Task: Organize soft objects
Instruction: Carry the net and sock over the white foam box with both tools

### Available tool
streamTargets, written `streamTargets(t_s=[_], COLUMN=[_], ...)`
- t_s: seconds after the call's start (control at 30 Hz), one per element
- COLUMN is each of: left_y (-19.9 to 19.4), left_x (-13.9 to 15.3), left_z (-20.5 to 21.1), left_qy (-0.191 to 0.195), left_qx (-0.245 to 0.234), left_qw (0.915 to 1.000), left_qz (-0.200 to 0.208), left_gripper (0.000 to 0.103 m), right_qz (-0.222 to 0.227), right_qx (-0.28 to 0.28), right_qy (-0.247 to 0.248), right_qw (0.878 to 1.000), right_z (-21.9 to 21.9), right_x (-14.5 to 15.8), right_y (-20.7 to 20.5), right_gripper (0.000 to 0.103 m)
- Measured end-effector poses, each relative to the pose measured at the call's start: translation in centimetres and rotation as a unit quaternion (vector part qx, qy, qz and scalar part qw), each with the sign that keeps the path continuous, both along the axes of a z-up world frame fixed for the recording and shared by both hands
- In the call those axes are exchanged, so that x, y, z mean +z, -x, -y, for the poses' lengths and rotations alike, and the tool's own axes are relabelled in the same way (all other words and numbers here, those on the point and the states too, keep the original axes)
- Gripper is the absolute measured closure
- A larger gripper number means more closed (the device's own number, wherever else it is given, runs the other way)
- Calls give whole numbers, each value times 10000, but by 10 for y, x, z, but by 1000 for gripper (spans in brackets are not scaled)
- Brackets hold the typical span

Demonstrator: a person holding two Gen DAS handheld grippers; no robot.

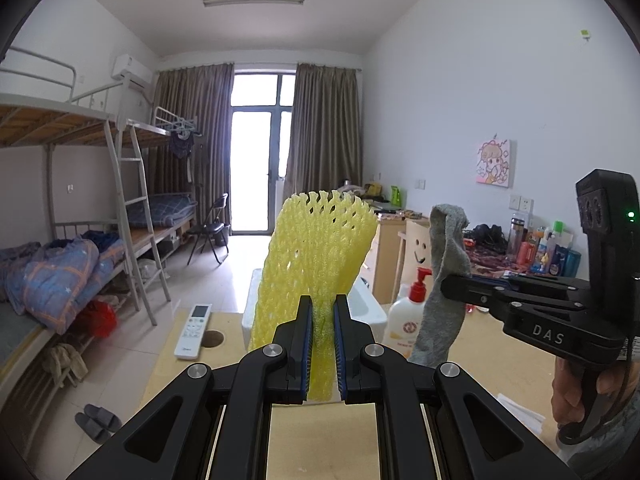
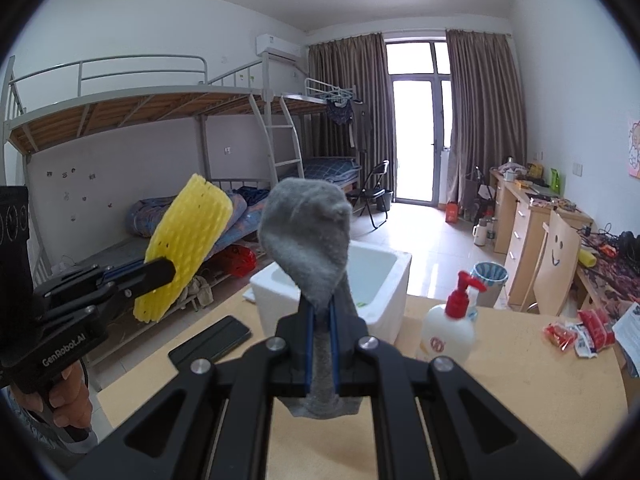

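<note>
Yellow foam net (image 1: 316, 248) clamped in left hand-held gripper (image 1: 323, 344), grey sock (image 2: 312, 248) in right hand-held gripper (image 2: 321, 344)

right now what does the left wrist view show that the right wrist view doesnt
Only the left wrist view: a white remote control on the table and slippers on the floor.

Only the right wrist view: a black phone and red snack packets.

Both: the left gripper shut on the yellow foam net, the right gripper shut on the grey sock, the white foam box and lotion bottle.
</note>
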State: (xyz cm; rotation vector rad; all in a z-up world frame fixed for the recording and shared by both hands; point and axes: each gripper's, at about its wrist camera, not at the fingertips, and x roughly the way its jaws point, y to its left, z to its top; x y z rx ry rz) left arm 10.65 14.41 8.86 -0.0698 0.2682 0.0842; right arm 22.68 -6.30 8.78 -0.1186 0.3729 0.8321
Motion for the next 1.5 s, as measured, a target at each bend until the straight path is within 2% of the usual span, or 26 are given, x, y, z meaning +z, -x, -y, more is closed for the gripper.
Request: streamTargets(t_s=[0.47, 0.63, 0.9, 1.1, 1.23, 1.5], left_y=[-62, -79, -107, -120, -129, -125], left_x=[12, 12, 16, 13, 6, 13], left_z=[-10, -19, -21, -25, -27, -37], left_qy=[-157, -67, -130, -111, -94, -88], left_qx=[-28, 34, 51, 43, 60, 263], left_qw=[9998, 9998, 9998, 9998, 9995, 9993], left_qz=[-122, -161, -165, -186, -307, -235], left_gripper=[93, 93, 93, 93, 92, 93], right_qz=[77, 102, 65, 32, -55, -195], right_qx=[-15, -67, -94, -115, -91, 25], right_qy=[45, 73, 42, -72, -17, 100], right_qw=[10000, 9999, 9999, 9999, 9999, 9998], right_z=[-32, -40, -52, -59, -66, -80], right_x=[11, 11, 16, 25, 18, 9], right_y=[-40, -54, -73, -86, -91, -96], right_gripper=[93, 93, 93, 93, 93, 93])
